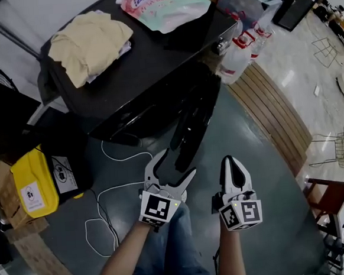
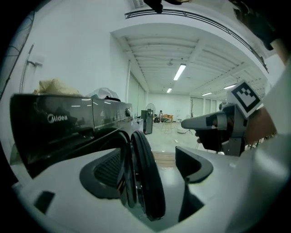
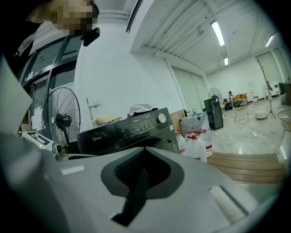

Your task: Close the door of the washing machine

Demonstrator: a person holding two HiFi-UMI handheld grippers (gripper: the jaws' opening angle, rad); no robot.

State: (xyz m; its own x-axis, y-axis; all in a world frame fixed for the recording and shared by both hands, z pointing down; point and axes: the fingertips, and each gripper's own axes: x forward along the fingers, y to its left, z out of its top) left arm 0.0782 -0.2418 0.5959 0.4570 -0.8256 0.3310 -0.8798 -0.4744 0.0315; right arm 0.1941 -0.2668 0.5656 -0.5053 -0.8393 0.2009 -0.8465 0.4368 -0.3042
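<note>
The black washing machine (image 1: pixel 143 71) stands ahead, and its round dark door (image 1: pixel 191 123) hangs open towards me. My left gripper (image 1: pixel 175 165) is open at the door's near edge. In the left gripper view the door rim (image 2: pixel 148 177) stands edge-on between the spread jaws of the left gripper (image 2: pixel 150 169), closer to the left pad; I cannot tell if it touches. My right gripper (image 1: pixel 232 160) is shut with nothing in it, a little right of the door. The right gripper view shows its closed jaws (image 3: pixel 141 175) below the machine's control panel (image 3: pixel 132 125).
Beige clothes (image 1: pixel 90 42) and a detergent pouch (image 1: pixel 164 4) lie on the machine's top. Water bottles (image 1: pixel 239 54) stand at its right, beside a curved wooden strip (image 1: pixel 276 108). A yellow box (image 1: pixel 33 183) and a white cable (image 1: pixel 106 210) are on the floor at left. A fan (image 3: pixel 61 120) stands left.
</note>
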